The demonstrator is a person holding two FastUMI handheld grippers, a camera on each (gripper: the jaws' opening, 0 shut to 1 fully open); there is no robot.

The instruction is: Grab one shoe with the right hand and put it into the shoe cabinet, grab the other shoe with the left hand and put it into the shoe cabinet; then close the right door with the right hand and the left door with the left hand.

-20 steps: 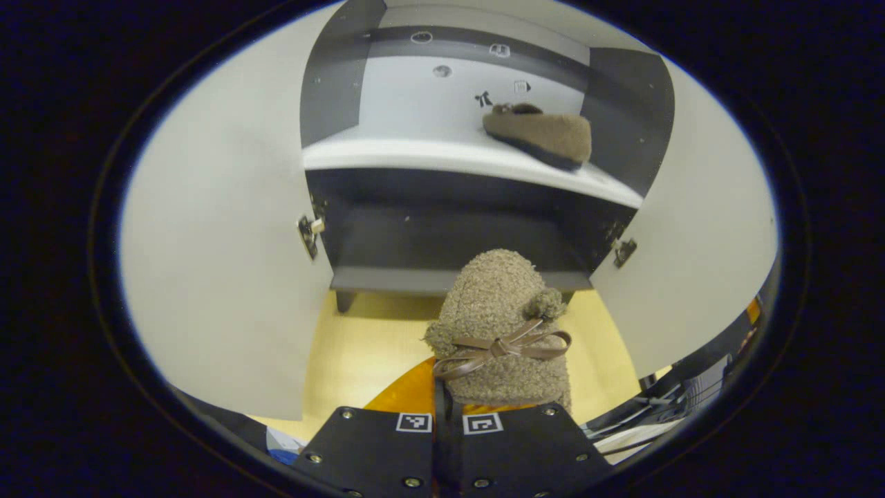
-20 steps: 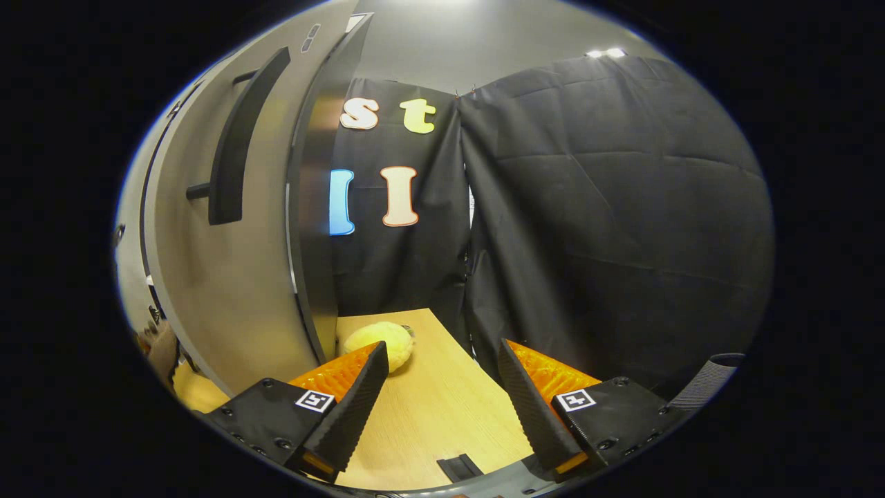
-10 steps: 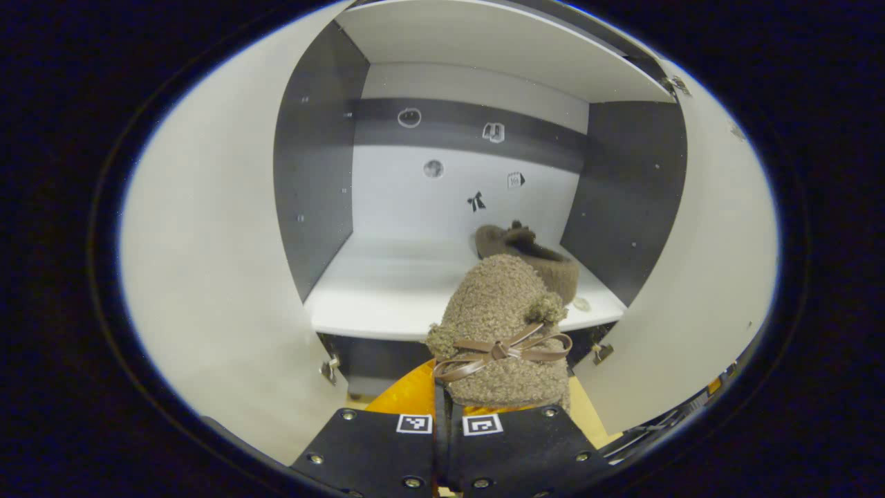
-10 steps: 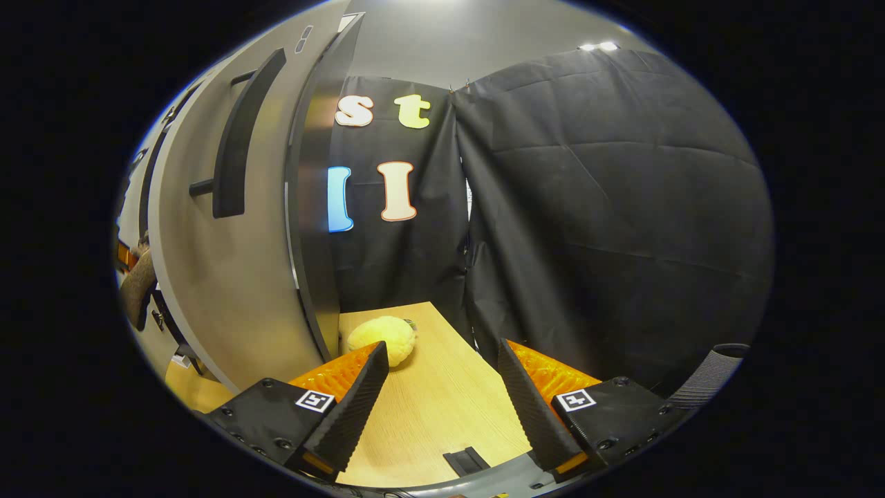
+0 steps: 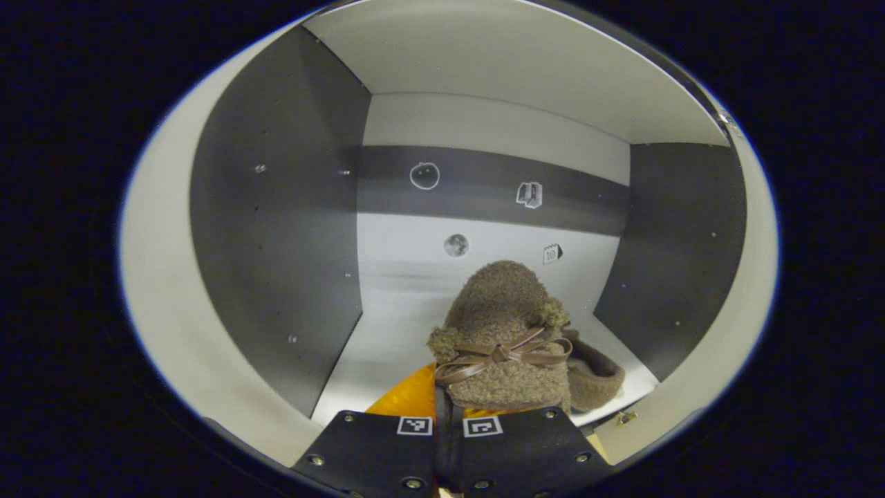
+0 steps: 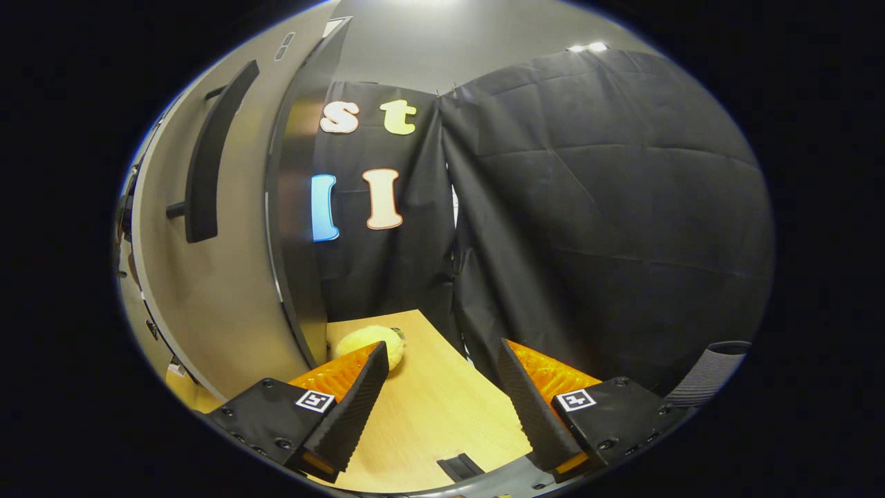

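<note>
Left claw [image 5: 442,415] clamped on the shoe [image 5: 501,339], toe pointing forward into the cabinet [image 5: 276,228], held over the shelf for setting down. Other shoe [image 5: 594,373] just right of it, already shelved. Right claw [image 6: 439,401] apart, empty, waiting beside the door [image 6: 228,263], handle [image 6: 211,149] up-left.

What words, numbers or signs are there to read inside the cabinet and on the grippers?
No words can be read.
Back wall of the cabinet: four small picture stickers, namely an apple outline, a book shape, a round moon-like one, and a calendar-like one whose number is too small to read.
Left gripper and right gripper: square black-and-white pattern tags, no letters.
</note>
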